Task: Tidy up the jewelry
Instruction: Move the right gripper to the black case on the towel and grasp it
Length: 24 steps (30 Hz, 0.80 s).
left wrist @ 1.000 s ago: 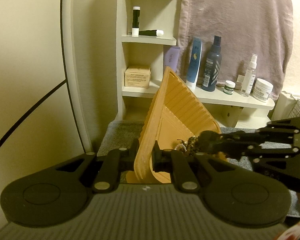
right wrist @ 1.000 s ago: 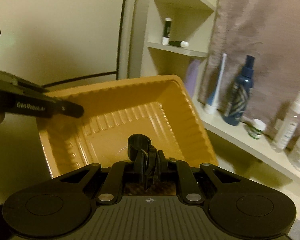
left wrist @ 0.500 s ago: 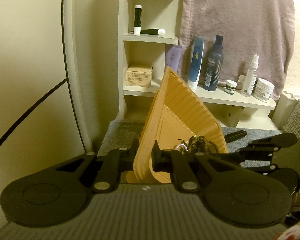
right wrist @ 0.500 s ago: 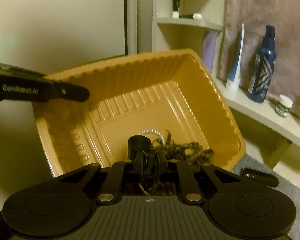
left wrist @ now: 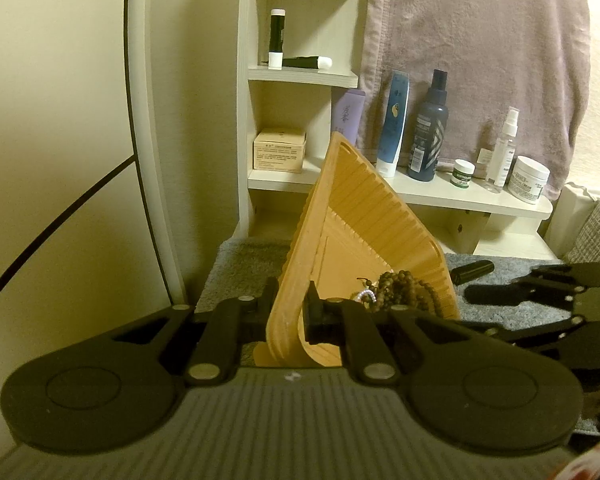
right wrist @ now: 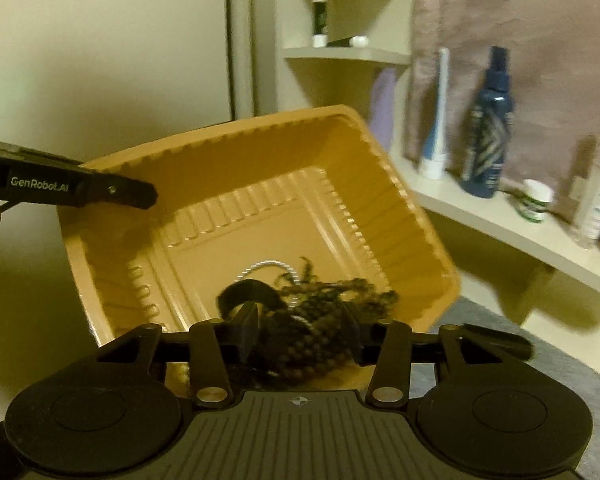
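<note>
Two claws work one orange tray (right wrist: 400, 200): my left claw (left wrist: 290, 312) pinches its wall, tilting it; my right claw (right wrist: 300, 332), jaws just spreading, drops beads (right wrist: 332, 300) at lower centre.

A grey carpeted surface (left wrist: 252, 260) is seen below, with a black cylindrical item (left wrist: 472, 271) lying on it. On the cream shelf (left wrist: 440, 194) are stood a blue tube (left wrist: 392, 124), dark bottle (left wrist: 427, 128), spray bottle (left wrist: 502, 152), small jars.

Tilted orange tray (right wrist: 400, 216) walls block 3 sides; its open top, facing rightward, is free
</note>
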{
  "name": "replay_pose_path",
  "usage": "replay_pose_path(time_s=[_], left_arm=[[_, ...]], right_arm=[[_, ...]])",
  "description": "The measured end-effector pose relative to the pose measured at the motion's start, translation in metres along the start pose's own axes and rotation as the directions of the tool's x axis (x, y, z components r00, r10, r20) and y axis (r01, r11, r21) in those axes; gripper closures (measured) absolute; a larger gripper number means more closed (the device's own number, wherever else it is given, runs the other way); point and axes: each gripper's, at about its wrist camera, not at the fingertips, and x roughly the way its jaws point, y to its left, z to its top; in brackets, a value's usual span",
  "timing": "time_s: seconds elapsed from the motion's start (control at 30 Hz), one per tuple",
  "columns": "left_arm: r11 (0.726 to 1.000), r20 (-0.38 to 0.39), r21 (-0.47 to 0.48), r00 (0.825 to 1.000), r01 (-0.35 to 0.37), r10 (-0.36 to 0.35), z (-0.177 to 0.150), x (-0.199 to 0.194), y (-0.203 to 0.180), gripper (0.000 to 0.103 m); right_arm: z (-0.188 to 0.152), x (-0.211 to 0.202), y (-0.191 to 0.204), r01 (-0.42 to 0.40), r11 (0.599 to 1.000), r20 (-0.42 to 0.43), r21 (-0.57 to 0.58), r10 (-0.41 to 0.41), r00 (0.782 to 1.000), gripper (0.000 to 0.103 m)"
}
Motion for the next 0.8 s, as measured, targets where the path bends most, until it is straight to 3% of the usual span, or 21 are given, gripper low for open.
replay_pose_path(time_s=[0.33, 0.5, 0.8], left_arm=[[1.0, -0.007, -0.003, 1.0, -0.006, 0.006, -0.002, 0.0, 0.002, 0.093], [1.0, -0.007, -0.005, 1.0, -0.015, 0.015, -0.002, 0.0, 0.001, 0.094], [0.999, -0.024, -0.017, 0.999, -0.032, 0.032, -0.007, 0.0, 0.006, 0.095]], right_arm=[[-0.026, -0.014, -0.057, 0.184, 0.982, -0.061, 0.048, -0.181, 0.982, 0.049], [-0.034, -0.011, -0.085, 0.285, 0.953, -0.086, 0.107, -0.276, 0.957, 0.036], [-0.033, 0.011, -0.105, 0.339, 0.923, -0.091, 0.184, -0.327, 0.94, 0.023]])
